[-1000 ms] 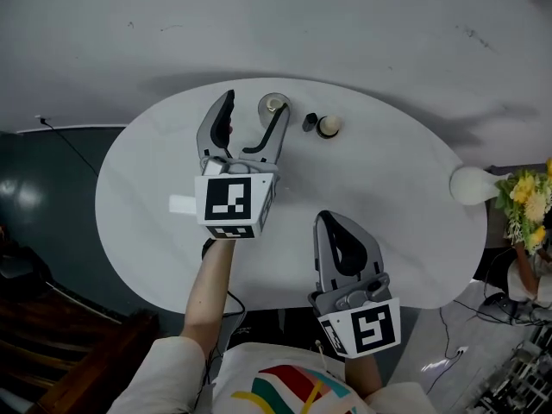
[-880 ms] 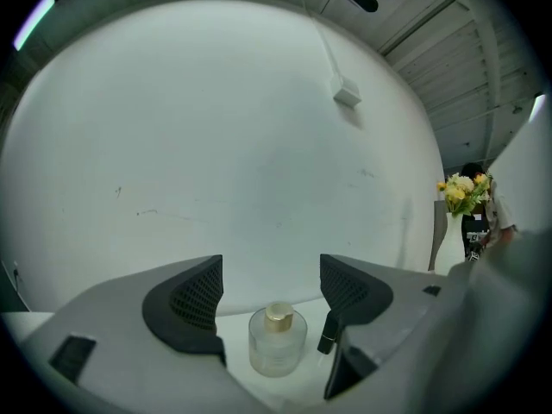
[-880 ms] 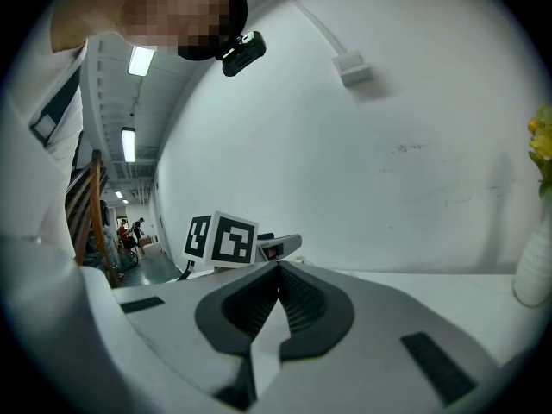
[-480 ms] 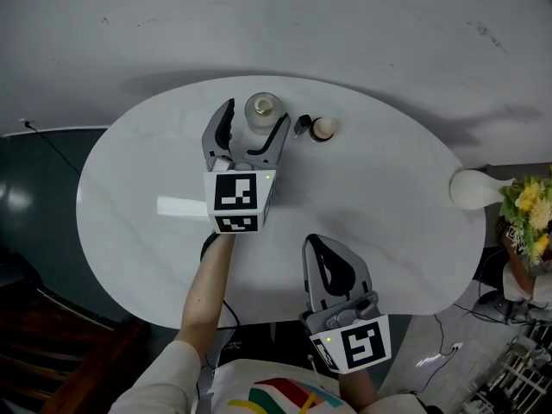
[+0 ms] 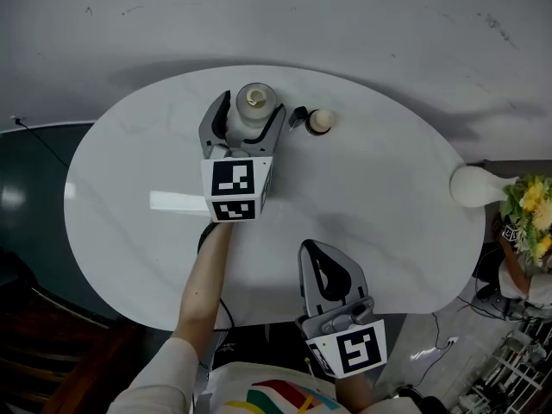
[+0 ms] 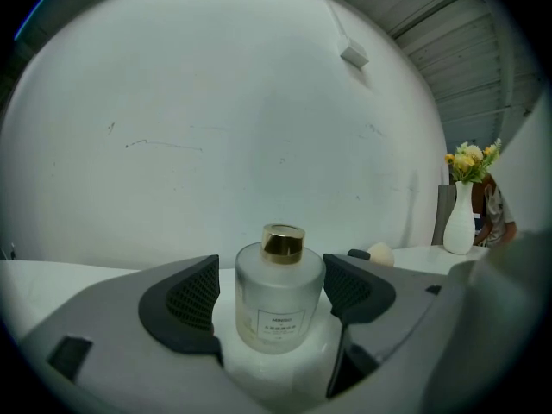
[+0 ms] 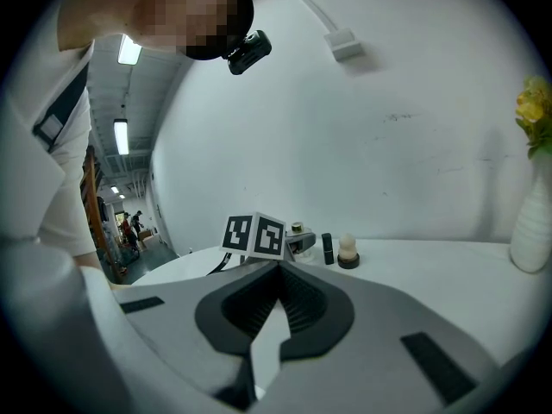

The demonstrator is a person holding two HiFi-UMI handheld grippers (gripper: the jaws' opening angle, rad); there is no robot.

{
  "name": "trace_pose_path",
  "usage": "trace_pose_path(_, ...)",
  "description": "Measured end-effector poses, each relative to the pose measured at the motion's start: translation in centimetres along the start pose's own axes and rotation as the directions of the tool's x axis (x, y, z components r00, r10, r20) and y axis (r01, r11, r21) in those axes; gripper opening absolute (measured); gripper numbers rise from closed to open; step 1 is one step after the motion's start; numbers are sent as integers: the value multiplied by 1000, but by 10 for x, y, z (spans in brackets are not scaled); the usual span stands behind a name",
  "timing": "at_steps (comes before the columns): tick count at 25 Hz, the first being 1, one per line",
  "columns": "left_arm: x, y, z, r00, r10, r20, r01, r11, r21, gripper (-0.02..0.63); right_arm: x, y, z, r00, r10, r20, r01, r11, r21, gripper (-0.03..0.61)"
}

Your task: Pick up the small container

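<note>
Only left gripper view shows label [image 6: 280, 322] on container [image 6: 278, 274].

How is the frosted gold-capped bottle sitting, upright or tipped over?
Upright: the frosted bottle stands on its base on the table, gold cap on top.

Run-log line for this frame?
phase: pre-grasp | left gripper: open, fingers just opened wider, small container between them, not clamped | right gripper: shut, empty | small container: upright on table
</note>
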State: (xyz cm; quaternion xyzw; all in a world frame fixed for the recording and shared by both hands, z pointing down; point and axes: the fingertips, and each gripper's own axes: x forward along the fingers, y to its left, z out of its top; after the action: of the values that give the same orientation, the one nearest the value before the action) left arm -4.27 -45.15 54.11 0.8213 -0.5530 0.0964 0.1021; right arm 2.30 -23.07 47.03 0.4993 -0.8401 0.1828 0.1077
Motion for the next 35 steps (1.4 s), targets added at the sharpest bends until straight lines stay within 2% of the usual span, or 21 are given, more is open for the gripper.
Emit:
trace_pose_path(5,5,-3,-4,999,-31,-28,31,1000,-1,359,2,3,-5,1000,10,-8,-10,1000,7,11)
trace_pose_path(13,11,-3,-7,997,-35,-66,34,999,-12,359,4,5,-4,1000,14,-3,-14,1000,15,11)
trace_pose_path(31,12,-1,-6,998,-20,-57,19,1000,-18,348,5,2,-6,1000,12,-4,-12,1000,20,11)
trace_pose_path(35,10,-3,-4,999,-16,-42,17,1000,16,347,3,1,-4,1000,10,1,-10,1000,17,11)
